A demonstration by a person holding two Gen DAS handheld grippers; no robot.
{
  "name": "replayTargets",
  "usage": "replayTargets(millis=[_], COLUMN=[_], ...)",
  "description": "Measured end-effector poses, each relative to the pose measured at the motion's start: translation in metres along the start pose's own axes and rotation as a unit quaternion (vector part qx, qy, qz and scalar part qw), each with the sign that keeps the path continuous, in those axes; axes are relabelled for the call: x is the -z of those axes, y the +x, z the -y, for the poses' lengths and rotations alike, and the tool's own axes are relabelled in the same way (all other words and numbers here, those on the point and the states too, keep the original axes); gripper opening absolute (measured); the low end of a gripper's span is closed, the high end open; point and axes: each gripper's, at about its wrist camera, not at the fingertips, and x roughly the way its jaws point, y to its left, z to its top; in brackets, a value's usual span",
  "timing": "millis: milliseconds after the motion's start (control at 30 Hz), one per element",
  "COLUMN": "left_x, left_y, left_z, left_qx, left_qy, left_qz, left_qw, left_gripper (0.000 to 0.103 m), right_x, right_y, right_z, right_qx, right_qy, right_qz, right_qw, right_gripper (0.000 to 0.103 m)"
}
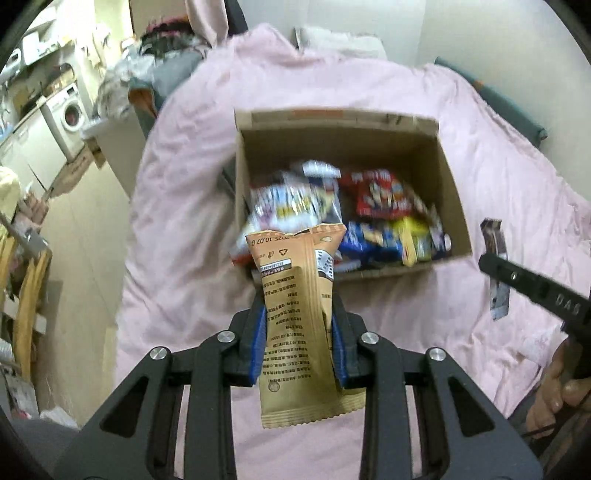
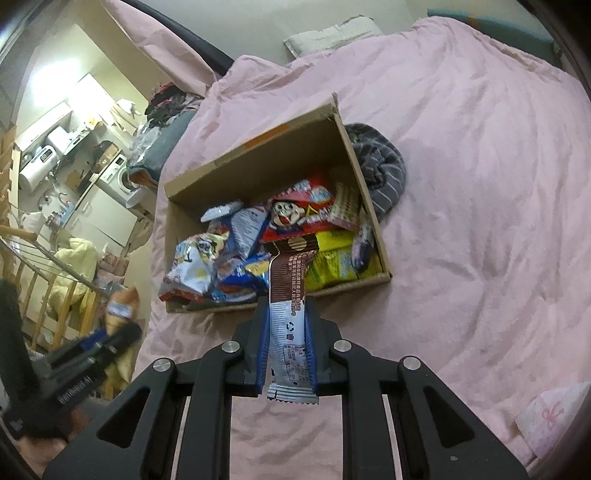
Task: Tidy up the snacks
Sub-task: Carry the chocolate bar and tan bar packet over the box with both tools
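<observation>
Tan snack packet [image 1: 295, 314] clamped in left gripper [image 1: 298, 332], near cardboard box [image 1: 448, 177].

From my left wrist view the snack packets [image 1: 332, 206] in the cardboard box [image 1: 448, 173] are smeared; I can't read any labels. The tan wrapper [image 1: 295, 314] hides the box's near left corner. At 8 o'clock in my right wrist view, the left gripper [image 2: 122, 332] is blurred.

Pink duvet [image 2: 461, 184] covered bed. Grey striped garment [image 2: 380, 173] lay bunched on it. White pillow [image 2: 328, 35] at head. Washing machine [image 1: 70, 110] stood left, background.
</observation>
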Motion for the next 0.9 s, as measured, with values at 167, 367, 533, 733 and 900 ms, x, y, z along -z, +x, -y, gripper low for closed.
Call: replayTargets(millis=[167,367,533,733,900], left_x=[-0.023,-0.044,-0.064,-0.091,-0.104], left_y=[-0.002,0.007,0.016,0.027,0.049], left_z=[-0.017,-0.029,-0.031,-0.032,-0.035], left_qx=[0.003,0.01,0.022,0.044,0.072], left_qy=[-0.009,-0.014,-0.013,-0.021,-0.034], left_qz=[0.022,0.039,0.051,0.073,0.094], left_qw=[0.9997,0.9991,0.9984,0.9961,0.9924], left_gripper=[0.026,0.026,0.026,0.026,0.026], right_x=[-0.014,-0.033,-0.042,-0.062,-0.08], right_y=[-0.007,-0.002,0.013,0.031,0.047], right_z=[-0.012,-0.021,-0.02,-0.018,-0.014], right_qx=[-0.009,-0.008,-0.012,-0.039,-0.036], right_qy=[-0.025,-0.048,-0.041,-0.041,-0.048], right_qz=[0.039,0.059,0.057,0.057,0.053], right_qw=[0.999,0.997,0.997,0.997,0.997], right_gripper=[0.018,0.018,0.018,0.018,0.018])
